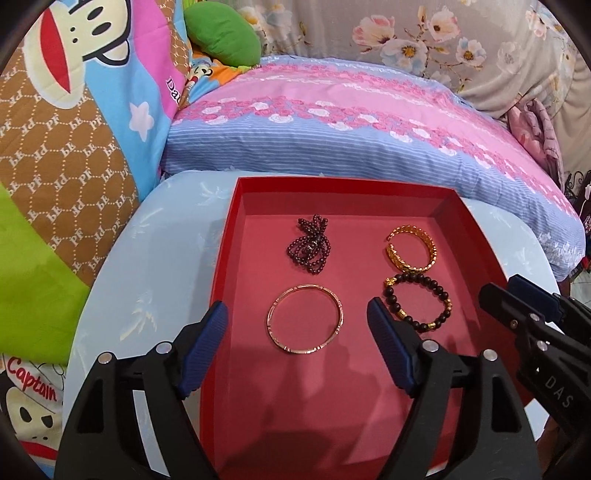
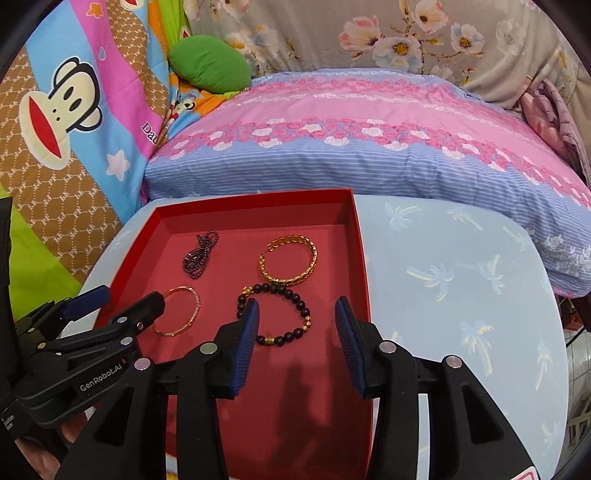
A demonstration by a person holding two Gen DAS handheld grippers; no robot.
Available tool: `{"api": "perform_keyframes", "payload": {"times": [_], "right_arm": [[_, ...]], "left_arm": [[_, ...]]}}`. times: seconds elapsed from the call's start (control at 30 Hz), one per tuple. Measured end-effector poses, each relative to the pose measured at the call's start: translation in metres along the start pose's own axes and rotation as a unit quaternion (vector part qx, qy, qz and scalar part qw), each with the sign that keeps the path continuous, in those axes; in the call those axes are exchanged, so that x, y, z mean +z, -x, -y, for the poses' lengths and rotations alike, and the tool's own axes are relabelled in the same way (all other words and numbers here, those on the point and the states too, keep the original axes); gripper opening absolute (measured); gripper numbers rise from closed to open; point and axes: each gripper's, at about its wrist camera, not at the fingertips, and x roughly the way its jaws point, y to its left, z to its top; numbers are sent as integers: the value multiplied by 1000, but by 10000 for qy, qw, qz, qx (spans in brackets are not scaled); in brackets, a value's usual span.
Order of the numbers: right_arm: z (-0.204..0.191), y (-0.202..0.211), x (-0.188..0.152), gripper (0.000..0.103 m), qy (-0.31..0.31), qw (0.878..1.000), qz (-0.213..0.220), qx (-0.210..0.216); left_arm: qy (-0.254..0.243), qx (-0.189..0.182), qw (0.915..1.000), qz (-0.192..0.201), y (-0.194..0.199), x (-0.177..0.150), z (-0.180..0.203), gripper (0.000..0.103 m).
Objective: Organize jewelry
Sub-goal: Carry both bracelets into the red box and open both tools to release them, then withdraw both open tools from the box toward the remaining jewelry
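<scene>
A red shallow box [image 1: 225, 243] [image 2: 360, 240] sits on a pale blue table. In it lie a dark red bead strand [image 1: 308, 243] [image 2: 199, 253], a gold open cuff [image 1: 412, 247] [image 2: 290, 262], a thin gold bangle [image 1: 306, 318] [image 2: 177, 311] and a black bead bracelet with gold beads [image 1: 417, 307] [image 2: 275, 314]. My left gripper [image 1: 297, 339] is open and empty, hovering over the thin bangle. My right gripper [image 2: 297, 332] is open and empty, just over the near side of the black bead bracelet. Each gripper shows in the other's view: the right [image 1: 517, 295], the left [image 2: 118, 299].
The pale blue table [image 1: 147, 288] [image 2: 461, 295] has a palm print. A pink and blue striped pillow [image 1: 351, 125] [image 2: 369, 140] lies right behind it. A cartoon-print blanket [image 1: 74, 129] and a green cushion [image 1: 221, 35] are at the left, floral fabric behind.
</scene>
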Motion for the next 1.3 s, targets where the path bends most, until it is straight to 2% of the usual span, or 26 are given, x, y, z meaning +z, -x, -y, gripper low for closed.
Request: {"api": "perform_keyframes", "payload": {"times": [0.4,0.6,0.87,1.3], "right_arm": [[-21,53,-28,49,203,9995,222,107],[-21,78,-50,50,172,9994,252,157],[-16,96,-83,51,119,9997,143,181],[-5,98,-127,50,11,9997,-199,111]], "left_arm": [[-53,45,9996,276,51,-24,2,74],[27,23,9994,346,78,-46,-5,74],[313,32,9992,239,99,-83,-26,74],[380,-54,9992,-135,103,-134,-30,74]]}}
